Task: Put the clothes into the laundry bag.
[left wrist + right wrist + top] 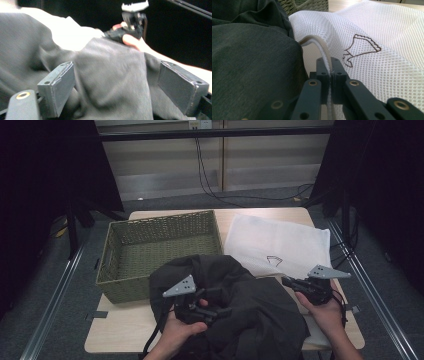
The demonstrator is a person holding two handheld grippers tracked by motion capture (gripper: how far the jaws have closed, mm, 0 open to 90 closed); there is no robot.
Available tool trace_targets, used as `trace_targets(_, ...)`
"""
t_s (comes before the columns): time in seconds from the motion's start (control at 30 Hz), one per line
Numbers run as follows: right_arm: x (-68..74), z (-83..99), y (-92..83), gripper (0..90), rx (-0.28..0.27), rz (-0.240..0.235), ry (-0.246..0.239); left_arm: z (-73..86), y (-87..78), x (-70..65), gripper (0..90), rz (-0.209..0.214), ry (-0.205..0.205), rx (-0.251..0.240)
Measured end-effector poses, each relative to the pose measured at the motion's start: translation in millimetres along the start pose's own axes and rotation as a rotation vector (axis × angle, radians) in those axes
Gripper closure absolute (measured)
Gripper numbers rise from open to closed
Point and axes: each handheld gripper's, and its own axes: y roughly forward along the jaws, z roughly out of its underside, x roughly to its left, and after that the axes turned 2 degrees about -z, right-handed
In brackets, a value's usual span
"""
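A dark grey garment lies bunched on the table's front, one end hanging over the basket's near corner. My left gripper lies on it with its jaws open wide. A fold of the garment sits between the pads without being squeezed. To the right a white mesh bag with a small brown emblem lies flat. My right gripper is shut on the bag's corded edge at its near left corner, right beside the garment.
An olive woven basket stands on the left half of the wooden table, with its inside bare. Dark stands and cables flank the table, and metal rails run along the floor on both sides.
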Motion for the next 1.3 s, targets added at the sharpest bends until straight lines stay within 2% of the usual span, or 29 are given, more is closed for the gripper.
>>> trace_targets(0.03,0.0,0.0,0.0,87.3,0.000,0.000,0.000,-4.6,-4.0,-1.1,14.1,-0.052,0.030,-0.007)
trace_targets(0.07,1.6,-0.6,0.5,87.3,-0.001,0.002,-0.009,-11.9,-15.5,-4.0,15.5,-0.231,0.107,-0.050)
trace_targets(0.1,1.6,-0.6,0.5,87.3,-0.001,0.002,-0.009,-11.9,-15.5,-4.0,16.0,-0.231,0.107,-0.050)
trace_targets(0.13,3.5,-1.3,-0.8,87.3,-0.002,0.003,-0.017,-19.0,-32.8,0.8,15.7,-0.310,0.104,-0.104)
trace_targets(0.17,3.5,-1.3,-0.8,87.3,-0.002,0.003,-0.017,-19.0,-32.8,0.8,14.6,-0.310,0.104,-0.104)
trace_targets(0.2,3.9,-1.1,-1.9,87.3,-0.001,0.006,-0.019,-22.7,-41.5,4.3,13.0,-0.379,0.100,-0.103)
trace_targets(0.23,3.3,-0.7,-1.9,87.3,0.001,0.002,-0.018,-27.0,-57.7,13.5,11.0,-0.504,0.106,-0.071)
trace_targets(0.3,2.7,-0.2,-1.5,87.3,0.002,0.003,-0.013,-26.9,-62.9,19.0,11.3,-0.526,0.089,-0.077)
trace_targets(0.37,1.8,0.5,1.8,87.3,0.009,-0.002,-0.012,-22.3,-58.8,33.5,11.6,-0.540,0.032,-0.003)
trace_targets(0.47,4.2,0.0,3.9,87.2,0.014,0.000,-0.019,-20.9,-41.7,31.5,14.0,-0.570,0.097,0.016)
trace_targets(0.53,4.9,0.1,3.7,87.3,0.013,0.001,-0.021,-24.9,-28.4,29.8,17.4,-0.514,0.116,0.030)
trace_targets(0.63,4.7,0.5,3.6,87.3,0.014,0.002,-0.016,-26.5,-12.5,27.8,20.6,-0.536,0.139,0.048)
trace_targets(0.7,4.7,0.6,4.4,87.3,0.016,0.002,-0.018,-25.4,8.1,23.5,27.2,-0.670,0.185,0.073)
trace_targets(0.73,5.2,0.6,4.4,87.3,0.016,0.005,-0.020,-24.3,11.8,21.1,33.6,-0.717,0.208,0.067)
trace_targets(0.77,5.2,0.6,4.4,87.3,0.016,0.005,-0.020,-24.3,11.8,21.1,43.1,-0.717,0.208,0.067)
trace_targets(0.8,5.9,0.8,3.9,87.3,0.017,0.005,-0.019,-20.4,17.4,17.0,49.6,-0.786,0.253,0.052)
trace_targets(0.9,5.4,1.8,3.8,87.2,0.015,0.001,-0.013,-19.7,13.5,13.6,83.2,-0.787,0.269,0.009)
trace_targets(0.93,4.8,2.2,3.5,87.3,0.018,-0.002,-0.012,-22.3,7.2,12.3,85.4,-0.646,0.225,0.018)
trace_targets(0.97,4.8,2.2,3.5,87.3,0.018,-0.002,-0.012,-22.3,7.2,12.3,86.0,-0.646,0.225,0.018)
trace_targets(1.0,5.0,2.0,3.7,87.3,0.015,-0.001,-0.014,-20.8,11.1,4.2,86.3,-0.517,0.226,0.040)
trace_targets(1.03,5.0,2.0,3.7,87.3,0.015,-0.001,-0.014,-20.8,11.1,4.2,86.5,-0.517,0.226,0.040)
trace_targets(1.07,4.9,1.7,4.1,87.3,0.016,-0.005,-0.016,-17.4,19.3,-6.9,86.5,-0.351,0.217,0.093)
trace_targets(1.1,5.0,1.6,4.3,87.3,0.016,-0.005,-0.017,-17.4,19.3,-6.9,86.5,-0.351,0.217,0.093)
trace_targets(1.13,5.2,1.4,4.4,87.3,0.016,0.000,-0.017,-11.1,33.8,-16.9,86.4,-0.113,0.184,0.151)
trace_targets(1.17,5.2,1.4,4.4,87.3,0.016,0.000,-0.017,-11.1,33.8,-16.9,86.3,-0.113,0.184,0.151)
trace_targets(1.2,5.8,0.8,4.1,87.3,0.017,-0.005,-0.019,-0.8,52.1,-22.9,85.9,0.033,0.132,0.243)
trace_targets(1.23,5.8,0.8,4.1,87.3,0.017,-0.005,-0.019,-0.8,52.1,-22.9,85.6,0.033,0.132,0.243)
trace_targets(1.27,6.4,0.6,3.9,87.3,0.016,-0.007,-0.019,5.6,61.3,-22.9,85.2,0.059,0.122,0.297)
trace_targets(1.3,6.4,0.6,3.9,87.3,0.016,-0.007,-0.019,13.0,69.4,-22.6,85.2,0.025,0.136,0.351)
